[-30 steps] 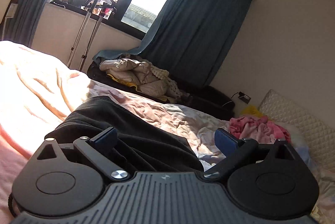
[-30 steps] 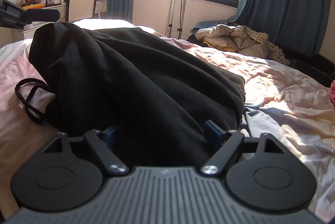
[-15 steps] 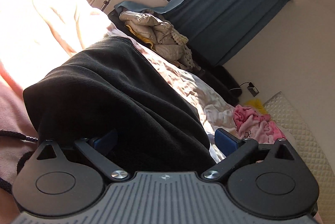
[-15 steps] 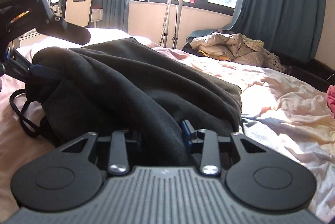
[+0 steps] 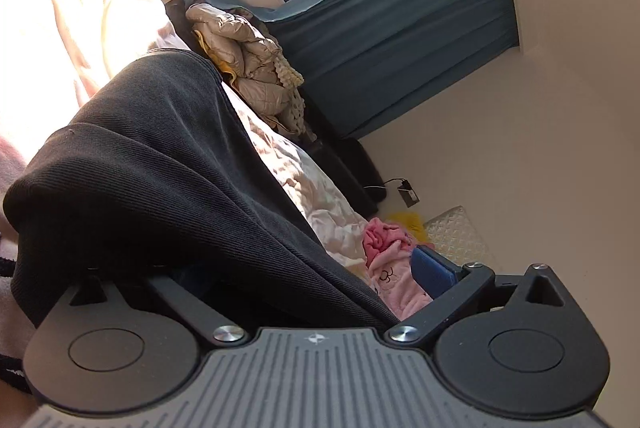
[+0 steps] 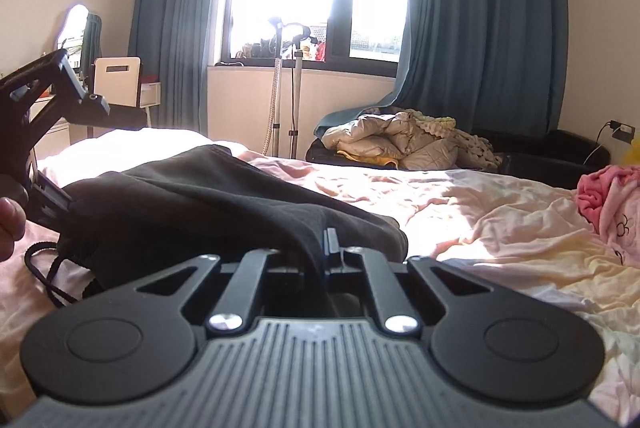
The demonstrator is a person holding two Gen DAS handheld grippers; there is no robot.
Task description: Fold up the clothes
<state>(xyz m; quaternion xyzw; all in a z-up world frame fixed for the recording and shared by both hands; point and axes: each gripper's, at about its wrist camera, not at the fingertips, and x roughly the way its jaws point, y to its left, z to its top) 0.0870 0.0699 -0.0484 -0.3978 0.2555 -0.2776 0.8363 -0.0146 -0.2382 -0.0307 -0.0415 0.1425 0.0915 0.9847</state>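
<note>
A black garment (image 6: 192,203) with a black drawstring (image 6: 44,268) lies bunched on the bed. My right gripper (image 6: 326,248) is shut on a fold of it at its near right edge. The garment also fills the left wrist view (image 5: 160,163). My left gripper (image 5: 304,268) is open, jaws wide apart; the cloth lies between them and drapes over the left finger, hiding it. The right blue pad (image 5: 432,272) is bare. The left gripper also shows in the right wrist view (image 6: 52,203), at the garment's left end.
The bed has a rumpled pink and cream sheet (image 6: 460,203). A pink garment (image 6: 608,199) lies at the right beside a quilted pillow (image 5: 456,232). A beige puffer jacket (image 6: 392,139) lies on a dark bench below the curtained window. A stand (image 6: 284,87) is by the window.
My right gripper has closed from wide open onto the black garment's fold. My left gripper has moved in over the garment's other end and tilted, staying open.
</note>
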